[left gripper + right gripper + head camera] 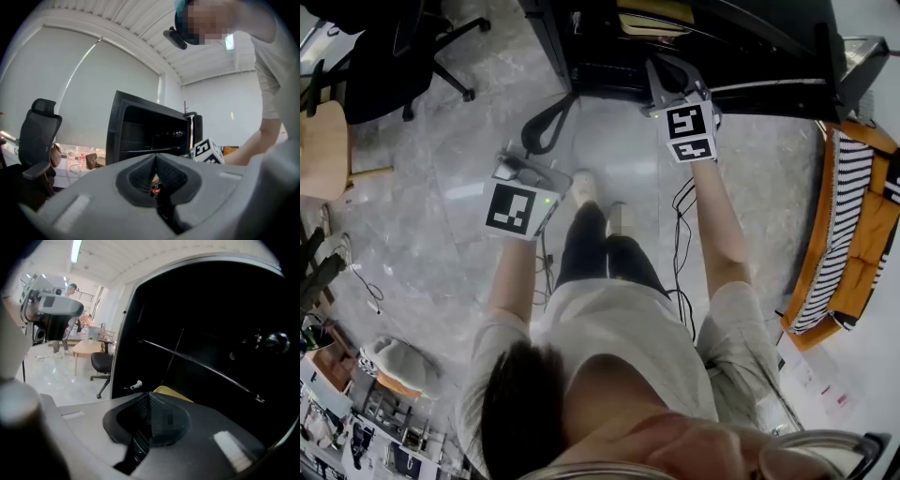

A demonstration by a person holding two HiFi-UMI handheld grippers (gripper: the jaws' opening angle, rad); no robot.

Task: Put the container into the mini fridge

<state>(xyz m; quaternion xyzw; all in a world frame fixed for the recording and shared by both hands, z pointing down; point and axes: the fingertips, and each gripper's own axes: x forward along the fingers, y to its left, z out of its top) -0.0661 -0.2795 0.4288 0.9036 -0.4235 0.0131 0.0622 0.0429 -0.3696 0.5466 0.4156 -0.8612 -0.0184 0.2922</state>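
- left gripper (517, 192) (155, 161): grey matte plastic shell with ribbed black rubber pads. the pads meet in a narrow v and grip nothing. it hangs low over the floor, well apart from the fridge.
- right gripper (673, 98) (149, 401): same grey shell and ridged pads, jaws pressed together and empty. it sits at the fridge mouth, and its white marker cube (208, 151) shows black squares.
- fridge (769, 66) (140, 131) (211, 324): boxy black cabinet, door open, dark inside. a thin wire shelf (201, 366) runs across it.
- container (171, 392): yellow, with a smooth curved top edge. it lies inside the fridge, below the shelf and just past the right jaws, apart from them. most of it is hidden behind the gripper. a yellowish shape (654, 11) in the head view may be the same thing.
- floor (441, 187): glossy grey, marbled stone look, with thin black cables (680, 234) trailing beside the person's legs.
- chair (403, 47) (37, 136): black office chair on a star base, with a mesh-like back.
- table (321, 150): pale wood, rounded edge, at the left.
- sofa (848, 234): orange with a black-and-white striped cover, at the right.
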